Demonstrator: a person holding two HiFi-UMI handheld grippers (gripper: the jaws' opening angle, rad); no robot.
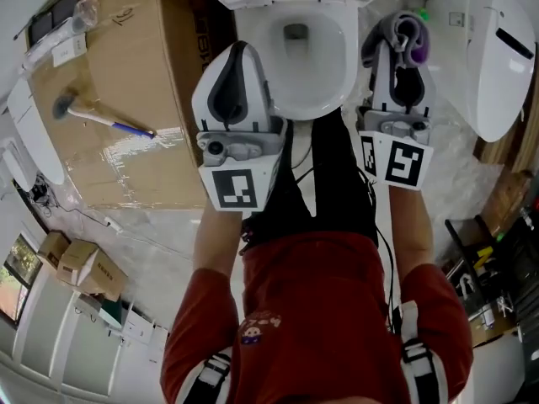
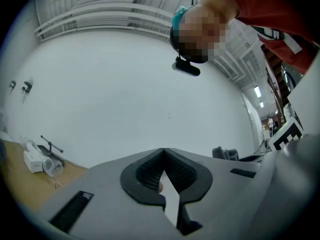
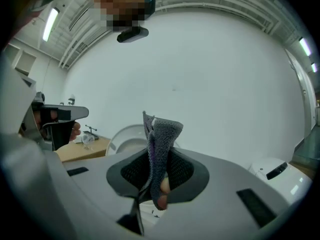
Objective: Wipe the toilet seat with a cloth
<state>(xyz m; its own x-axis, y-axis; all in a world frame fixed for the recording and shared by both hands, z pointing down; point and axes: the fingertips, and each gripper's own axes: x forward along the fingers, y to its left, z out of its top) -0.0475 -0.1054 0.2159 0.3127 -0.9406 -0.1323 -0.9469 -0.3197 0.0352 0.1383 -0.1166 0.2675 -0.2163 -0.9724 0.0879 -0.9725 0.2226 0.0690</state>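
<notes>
While a brown cardboard box [image 1: 126, 99] sits at the left, the left gripper [image 1: 239, 53] hangs closed and empty at the left edge of the toilet seat [image 1: 327, 101], a glossy white oval whose long axis runs near to far. Just right of it, the right gripper [image 1: 399, 61] pinches a soft grey-purple knit cloth [image 1: 408, 40], so the wipe likely starts with a leftward reach.

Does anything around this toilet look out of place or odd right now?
Yes. A big cardboard box sits close beside the toilet, with a handled tool and a clear bottle lying loose on top. A second white toilet-like unit sits on the other side. Nothing looks spilled or broken.
</notes>
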